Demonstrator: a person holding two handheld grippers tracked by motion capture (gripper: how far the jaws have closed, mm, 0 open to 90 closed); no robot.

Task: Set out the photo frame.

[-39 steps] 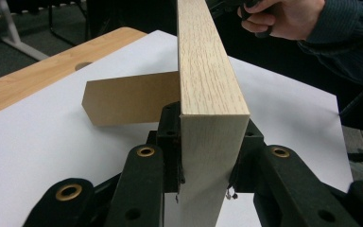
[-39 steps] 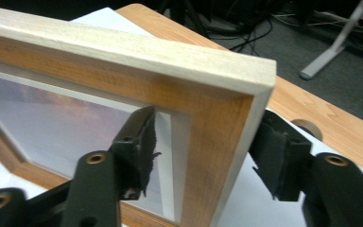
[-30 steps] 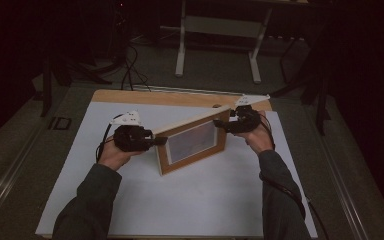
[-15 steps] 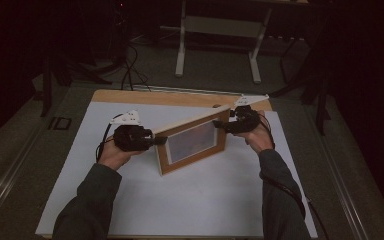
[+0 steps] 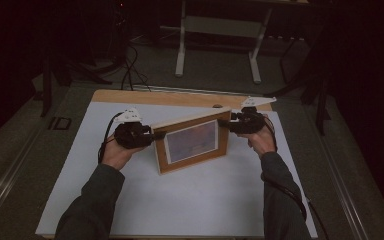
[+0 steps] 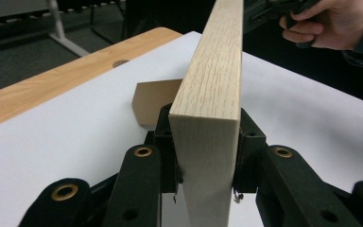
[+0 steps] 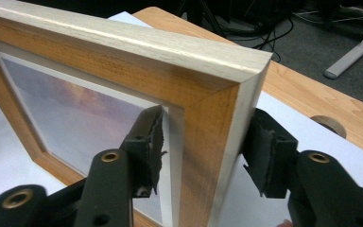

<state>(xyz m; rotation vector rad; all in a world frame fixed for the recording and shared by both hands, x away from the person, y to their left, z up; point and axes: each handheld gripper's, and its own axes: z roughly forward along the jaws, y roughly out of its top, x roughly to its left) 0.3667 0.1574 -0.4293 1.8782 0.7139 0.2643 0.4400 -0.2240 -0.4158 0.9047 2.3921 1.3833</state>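
Left hand-held gripper [image 6: 207, 156] clamps picture frame [image 5: 192, 142]; right hand-held gripper [image 7: 203, 146] closing, pads apart

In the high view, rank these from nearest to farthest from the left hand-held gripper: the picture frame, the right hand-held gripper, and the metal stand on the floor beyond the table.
1. picture frame: its left edge sits between the jaws of the left hand-held gripper.
2. right hand-held gripper: at the frame's opposite, right end.
3. metal stand: on the floor past the table's far edge.
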